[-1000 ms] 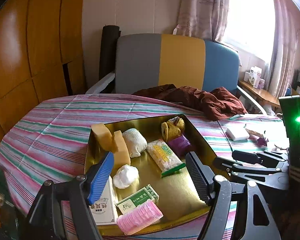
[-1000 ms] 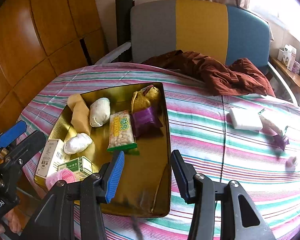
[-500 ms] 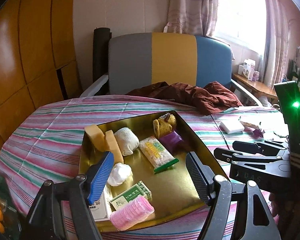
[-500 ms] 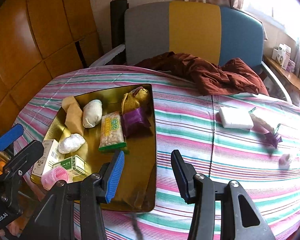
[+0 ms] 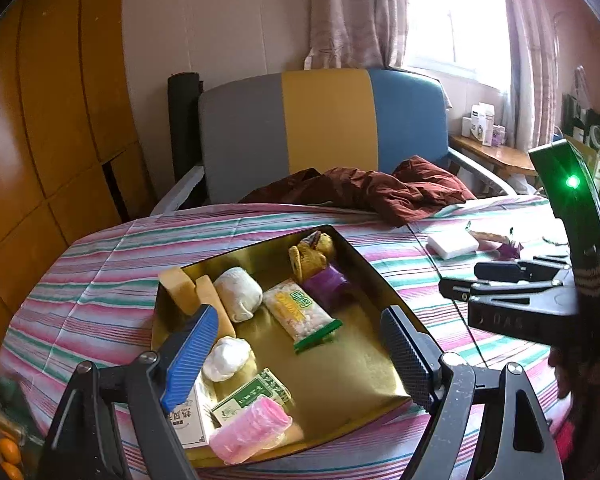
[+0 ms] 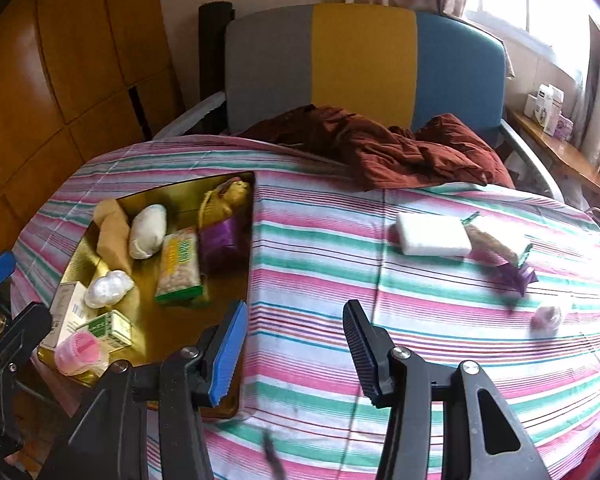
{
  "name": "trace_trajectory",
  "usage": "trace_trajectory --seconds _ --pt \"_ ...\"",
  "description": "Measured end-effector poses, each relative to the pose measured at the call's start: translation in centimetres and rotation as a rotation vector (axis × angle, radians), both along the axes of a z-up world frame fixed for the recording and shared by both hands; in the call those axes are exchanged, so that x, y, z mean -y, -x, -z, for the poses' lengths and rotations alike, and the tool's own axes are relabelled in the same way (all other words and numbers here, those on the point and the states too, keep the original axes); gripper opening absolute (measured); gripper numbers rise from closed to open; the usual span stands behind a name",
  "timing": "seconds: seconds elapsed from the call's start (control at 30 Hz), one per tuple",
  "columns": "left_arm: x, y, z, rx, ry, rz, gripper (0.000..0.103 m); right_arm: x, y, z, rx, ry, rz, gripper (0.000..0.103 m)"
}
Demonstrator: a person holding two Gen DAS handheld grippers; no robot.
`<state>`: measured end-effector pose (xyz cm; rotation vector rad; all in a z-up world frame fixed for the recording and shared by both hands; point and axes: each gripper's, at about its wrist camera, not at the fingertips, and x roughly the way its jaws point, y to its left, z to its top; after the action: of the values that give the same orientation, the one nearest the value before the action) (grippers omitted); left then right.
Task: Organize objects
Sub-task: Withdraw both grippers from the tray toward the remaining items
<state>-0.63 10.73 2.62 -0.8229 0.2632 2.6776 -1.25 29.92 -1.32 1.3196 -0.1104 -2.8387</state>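
A gold tray (image 5: 364, 360) on the striped tablecloth holds several items, among them a green-edged snack pack (image 5: 300, 312), a purple packet (image 5: 328, 280) and a pink ribbed piece (image 5: 252, 428). My left gripper (image 5: 296, 356) hovers over the tray's near side. Its jaws are opening and nothing is between them. My right gripper (image 6: 296, 352) is open and empty above the cloth, just right of the tray (image 6: 160, 320). Farther right lie a white block (image 6: 432, 234), a snack bar (image 6: 496, 246), a purple wrapper (image 6: 516, 276) and a small pale ball (image 6: 548, 316).
Behind the round table stands a chair with a grey, yellow and blue back (image 5: 324, 128). A dark red cloth (image 5: 380, 188) spills from it onto the table's far edge. Wooden wall panels run along the left. Oranges (image 5: 8, 452) show below the table at the lower left.
The left gripper's jaws have spread wider and it has drawn back a little from the tray. The right gripper has shifted right, off the tray's corner and over the bare cloth.
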Motion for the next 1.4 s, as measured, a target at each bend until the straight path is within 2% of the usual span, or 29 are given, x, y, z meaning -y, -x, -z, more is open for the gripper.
trace_trajectory --seconds 0.4,0.77,0.93,1.17,1.27,1.4 --pt "-2.2 -0.3 0.6 0.011 0.042 0.049 0.085 -6.4 0.6 -0.4 0.004 -0.007 0.095 0.050" --pt "-4.8 -0.2 1.3 0.031 0.081 0.105 0.086 -16.3 1.5 0.0 0.020 0.009 0.276 0.050" --pt "-6.3 0.3 1.3 0.034 0.095 0.140 0.086 -21.9 1.5 0.8 0.010 0.056 0.421 0.050" --pt "-9.9 1.7 1.1 0.067 0.092 0.199 0.086 -28.0 -0.4 3.4 0.039 0.241 0.621 0.050" --pt "-11.9 2.7 1.4 0.095 0.079 0.226 0.086 -29.0 -1.2 3.6 0.031 0.291 0.657 0.050" --pt "-15.4 3.6 1.8 0.085 0.130 0.284 0.086 -29.3 -1.3 4.0 0.040 0.325 0.658 0.050"
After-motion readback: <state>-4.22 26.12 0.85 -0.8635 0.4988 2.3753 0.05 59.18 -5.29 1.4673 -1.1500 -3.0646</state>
